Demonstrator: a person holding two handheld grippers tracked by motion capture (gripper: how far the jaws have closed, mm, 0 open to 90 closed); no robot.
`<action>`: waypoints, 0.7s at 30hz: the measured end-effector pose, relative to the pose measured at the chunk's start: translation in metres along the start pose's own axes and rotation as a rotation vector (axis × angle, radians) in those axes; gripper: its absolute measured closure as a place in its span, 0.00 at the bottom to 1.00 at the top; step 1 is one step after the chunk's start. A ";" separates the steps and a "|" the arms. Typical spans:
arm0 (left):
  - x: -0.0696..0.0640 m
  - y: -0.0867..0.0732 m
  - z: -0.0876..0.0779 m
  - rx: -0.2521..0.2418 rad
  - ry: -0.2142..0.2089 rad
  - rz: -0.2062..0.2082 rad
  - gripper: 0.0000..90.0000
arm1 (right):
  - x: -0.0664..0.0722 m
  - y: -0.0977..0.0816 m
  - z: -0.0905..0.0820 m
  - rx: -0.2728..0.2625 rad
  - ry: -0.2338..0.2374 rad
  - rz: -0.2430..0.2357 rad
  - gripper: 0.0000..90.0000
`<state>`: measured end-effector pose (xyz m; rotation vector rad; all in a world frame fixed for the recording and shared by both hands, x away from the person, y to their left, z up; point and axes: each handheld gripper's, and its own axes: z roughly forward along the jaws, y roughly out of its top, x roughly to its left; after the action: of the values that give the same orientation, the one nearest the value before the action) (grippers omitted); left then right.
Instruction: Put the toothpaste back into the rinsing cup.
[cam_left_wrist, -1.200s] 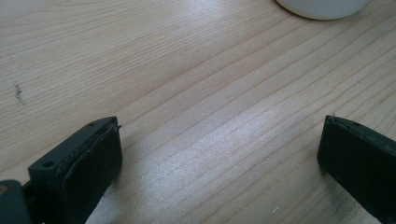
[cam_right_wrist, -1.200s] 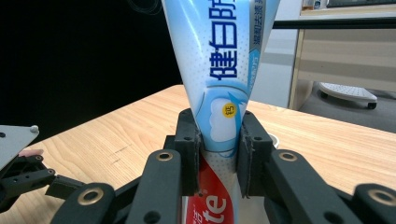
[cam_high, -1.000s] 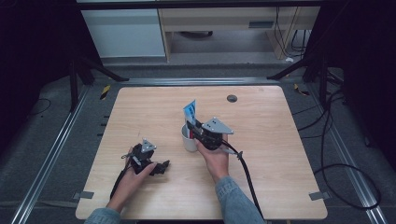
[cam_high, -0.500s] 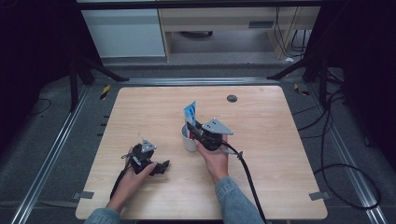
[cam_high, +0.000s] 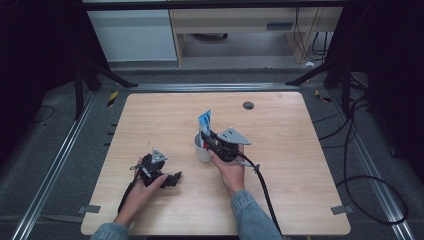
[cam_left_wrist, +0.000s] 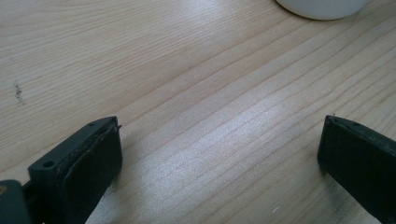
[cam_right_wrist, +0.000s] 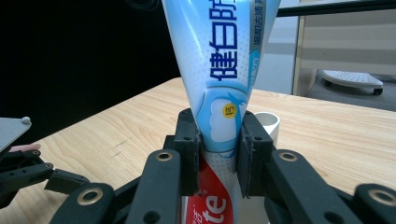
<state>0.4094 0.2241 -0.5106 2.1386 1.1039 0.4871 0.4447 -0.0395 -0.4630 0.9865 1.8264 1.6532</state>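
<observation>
The right gripper (cam_right_wrist: 218, 154) was clamped on a toothpaste tube (cam_right_wrist: 219, 70), its two black jaws pressing the tube from both sides at about the middle, where the blue part meets the red part. In the high view the tube (cam_high: 204, 121) stood upright with its lower end in or just over a white cup (cam_high: 201, 151) near the middle of the wooden table (cam_high: 300, 165); whether the end touched the bottom I could not tell. The left gripper (cam_high: 170, 179) lay on the table to the left of the cup, released, with bare wood between its wide-apart jaws and nothing held. The step in hand seemed to be setting the tube into the cup. To do it well, I think the tube should be kept vertical and lowered straight, so that its end does not catch the rim and tip the cup. The grip should be loosened only when the tube rests on the bottom and leans on the rim. If the cup slides, the free left gripper could steady it from the side.
</observation>
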 end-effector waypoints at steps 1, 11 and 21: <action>0.000 0.000 0.000 0.000 0.000 0.000 0.00 | 0.000 0.000 0.000 0.000 0.000 0.000 0.81; 0.000 0.000 0.000 0.000 0.000 0.000 0.00 | -0.003 0.003 0.002 0.025 -0.005 0.018 0.80; 0.000 0.000 0.000 0.000 0.000 0.000 0.00 | -0.007 0.007 0.003 0.050 -0.016 0.051 0.79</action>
<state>0.4094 0.2240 -0.5106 2.1387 1.1042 0.4872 0.4526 -0.0433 -0.4573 1.0732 1.8546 1.6319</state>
